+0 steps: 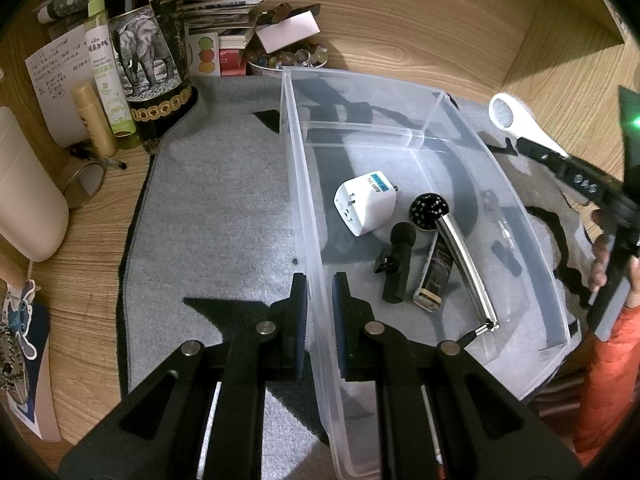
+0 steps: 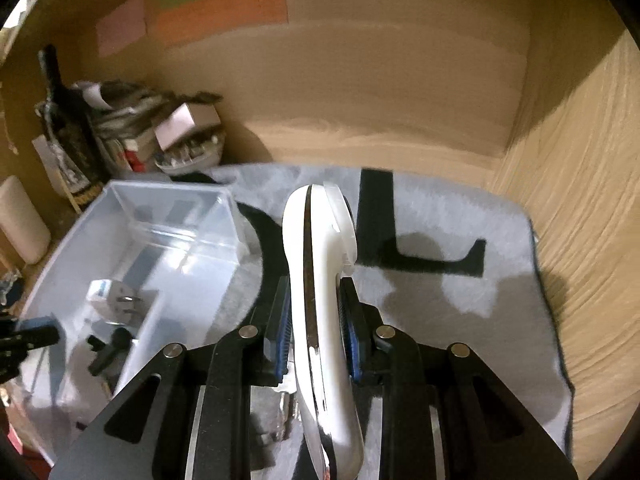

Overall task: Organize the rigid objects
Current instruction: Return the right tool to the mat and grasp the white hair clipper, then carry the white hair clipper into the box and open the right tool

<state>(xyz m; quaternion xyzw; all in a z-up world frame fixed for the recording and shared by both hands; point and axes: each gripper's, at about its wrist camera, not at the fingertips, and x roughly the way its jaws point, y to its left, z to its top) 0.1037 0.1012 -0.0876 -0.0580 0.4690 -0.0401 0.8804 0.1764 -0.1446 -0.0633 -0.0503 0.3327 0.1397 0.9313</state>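
the white shower head [image 2: 320, 312] is pinched between the pads of the right gripper [image 2: 318, 334], held in the air above the grey mat [image 2: 440, 216], to the right of the clear bin [image 1: 400, 120]; its lower end runs out of the right wrist view, so the full length is cut off. from the left wrist view only its round face [image 1: 505, 114] and a bit of handle show past the bin's far right corner

the left gripper [image 1: 320, 322] straddles the bin's left wall with a pad on each side, pressed close on the thin plastic; the pads seem to touch it, though the clear wall makes contact hard to judge

inside the bin's large compartment lie a white travel adapter [image 1: 365, 208], a black clip microphone [image 1: 396, 260], a chrome hand shower [image 1: 452, 240] with a black dotted face, and a small dark bottle [image 1: 434, 280] partly hidden under the chrome handle. the bin's smaller far compartment holds nothing visible

left of the bin stands an elephant-label bottle [image 1: 148, 52], with blurred papers behind it
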